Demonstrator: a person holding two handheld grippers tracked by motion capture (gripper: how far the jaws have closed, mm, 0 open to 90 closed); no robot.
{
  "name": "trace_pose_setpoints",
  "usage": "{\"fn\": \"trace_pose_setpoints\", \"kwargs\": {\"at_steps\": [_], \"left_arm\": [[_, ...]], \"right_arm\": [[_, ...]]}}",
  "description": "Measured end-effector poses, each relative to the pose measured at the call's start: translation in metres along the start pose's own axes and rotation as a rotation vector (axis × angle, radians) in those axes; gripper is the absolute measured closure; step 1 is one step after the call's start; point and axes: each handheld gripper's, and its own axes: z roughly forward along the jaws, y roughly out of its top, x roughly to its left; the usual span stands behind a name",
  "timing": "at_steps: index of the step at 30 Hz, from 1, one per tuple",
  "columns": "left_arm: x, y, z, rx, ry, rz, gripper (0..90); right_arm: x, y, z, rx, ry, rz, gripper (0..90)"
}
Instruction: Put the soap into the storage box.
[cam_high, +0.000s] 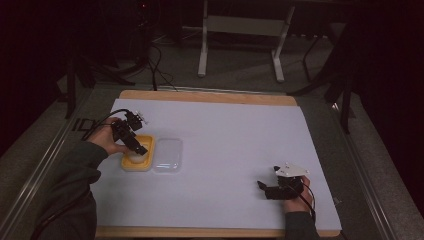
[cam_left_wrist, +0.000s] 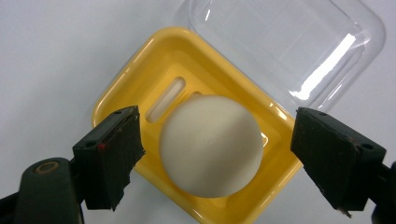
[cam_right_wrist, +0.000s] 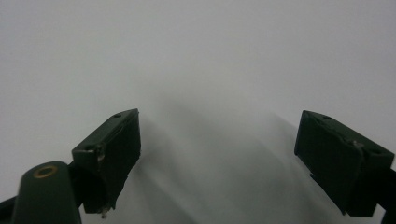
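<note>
Black jaws of the left gripper (cam_left_wrist: 217, 161) stood either side of a pale ball (cam_left_wrist: 211, 145) in a yellow tray (cam_left_wrist: 135, 77).

Smooth, round and matt, the ball looked light and firm but apt to roll or slip, so I judged the safest hold to be across its widest middle, with the pads squarely opposite each other. It sat in the yellow tray at the near left of the white worktop (cam_high: 235, 135), with a clear lid (cam_high: 167, 155) touching the tray's right side. Both pads stood clear of the ball, spread with a gap on each side and gripping nothing. At the near right, the right gripper (cam_right_wrist: 219, 163) was spread wide over bare worktop, empty.
</note>
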Motion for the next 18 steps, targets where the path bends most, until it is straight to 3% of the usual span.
{"fn": "trace_pose_setpoints", "kwargs": {"at_steps": [6,18], "left_arm": [[-0.008,0.001,-0.003,-0.015,0.028,0.025,17.5],[-0.028,0.002,-0.001,-0.041,0.011,0.098,36.9]], "right_arm": [[0.0,0.0,0.0,0.0,0.0,-0.001,14.4],[0.0,0.0,0.001,0.005,0.0,-0.004,14.4]]}}
